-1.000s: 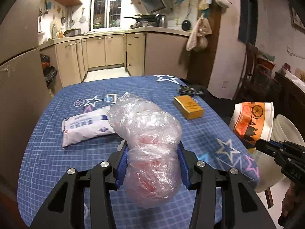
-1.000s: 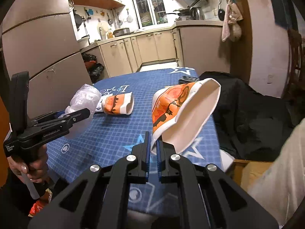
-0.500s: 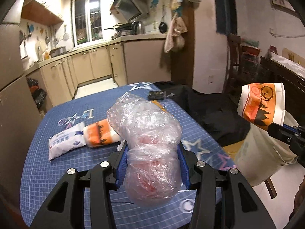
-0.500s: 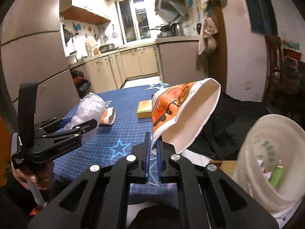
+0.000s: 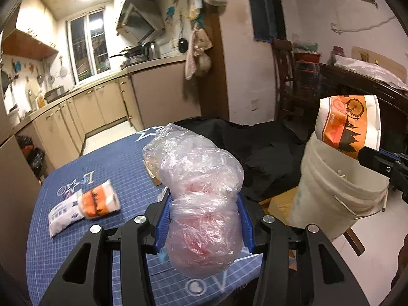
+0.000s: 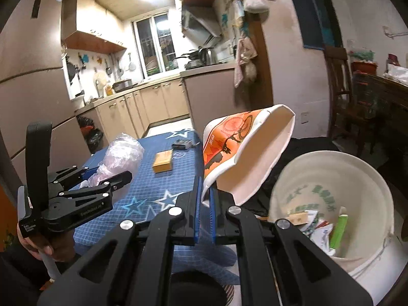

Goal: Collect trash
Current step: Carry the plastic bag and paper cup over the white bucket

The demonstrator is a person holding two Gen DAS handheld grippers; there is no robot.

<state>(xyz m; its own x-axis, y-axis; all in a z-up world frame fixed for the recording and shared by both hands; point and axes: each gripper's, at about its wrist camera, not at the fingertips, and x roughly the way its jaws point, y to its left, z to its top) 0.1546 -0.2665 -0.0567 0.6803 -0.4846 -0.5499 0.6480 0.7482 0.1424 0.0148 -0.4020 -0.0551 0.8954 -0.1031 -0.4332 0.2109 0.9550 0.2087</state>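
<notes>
1. We see the desk (image 5: 51,255) under a blue gridded cloth with star prints, reaching toward the kitchen.
2. Off the desk's right edge stands our white bucket (image 6: 357,178); scraps of packaging and a green stick lie in its bottom.
3. Our left tongs (image 5: 204,219) are clenched on a crumpled clear plastic bag (image 5: 199,186) with something reddish inside, held above the desk's near edge.
4. Our right tongs (image 6: 205,199) are pinched tight on the rim of a squashed orange-and-white paper cup (image 6: 244,153), which hangs in the air by the bucket's rim, past the desk's right edge; its open mouth faces right.
5. Near the desk's left edge lie a white packet (image 5: 63,211) and a second orange paper cup (image 5: 100,201) on its side, touching each other.
6. A yellow box (image 6: 163,162) rests toward the desk's far right corner.
7. Just beyond it, close to the far edge, sits a small dark object (image 6: 181,143) we cannot identify.
</notes>
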